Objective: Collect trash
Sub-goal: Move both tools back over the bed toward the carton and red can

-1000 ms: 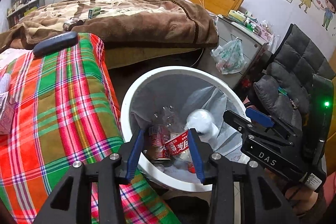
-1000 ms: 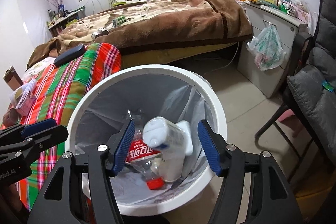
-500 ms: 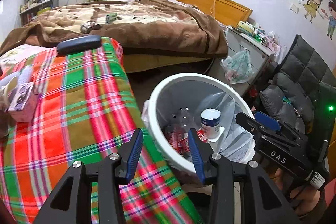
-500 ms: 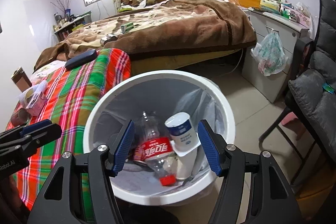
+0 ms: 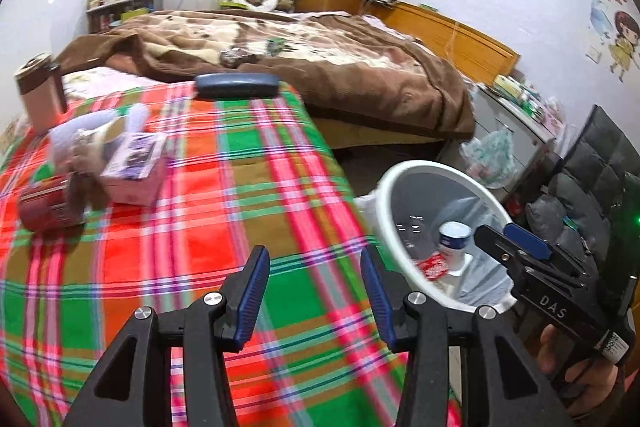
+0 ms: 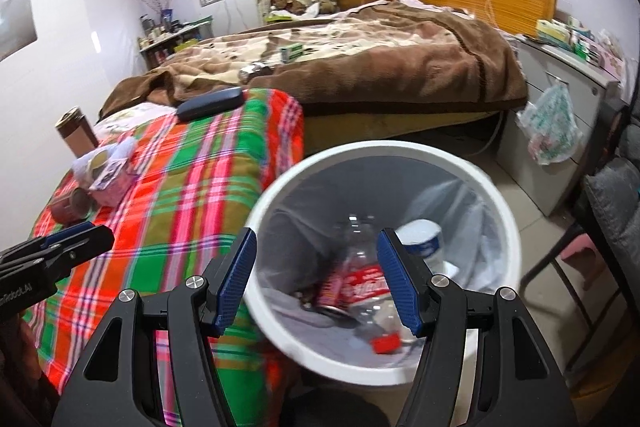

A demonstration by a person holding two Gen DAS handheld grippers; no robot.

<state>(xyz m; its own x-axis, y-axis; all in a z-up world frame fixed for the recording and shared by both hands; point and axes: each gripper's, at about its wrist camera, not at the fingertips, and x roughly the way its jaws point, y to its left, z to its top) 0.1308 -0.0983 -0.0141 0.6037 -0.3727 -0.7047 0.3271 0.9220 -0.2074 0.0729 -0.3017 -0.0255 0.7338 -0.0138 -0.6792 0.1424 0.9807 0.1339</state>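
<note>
Left hand-held gripper (image 5: 314, 293): jaws spread, nothing between them; held over the plaid cloth (image 5: 224, 211).
Right hand-held gripper (image 6: 316, 277): jaws spread, empty; held above the white trash bin (image 6: 508, 227).
Trash bin: lined with a grey bag, standing on the floor just beside the plaid-covered surface. Contents: clear plastic bottle (image 6: 366, 279) with red label and red cap; white container (image 6: 420, 241) upright beside it.
Plaid cloth, far left: red can (image 5: 42, 209) on its side, touching a small white box (image 5: 134, 167); crumpled tissue (image 5: 86, 137) behind; dark case (image 5: 236, 85) at the far edge.
</note>
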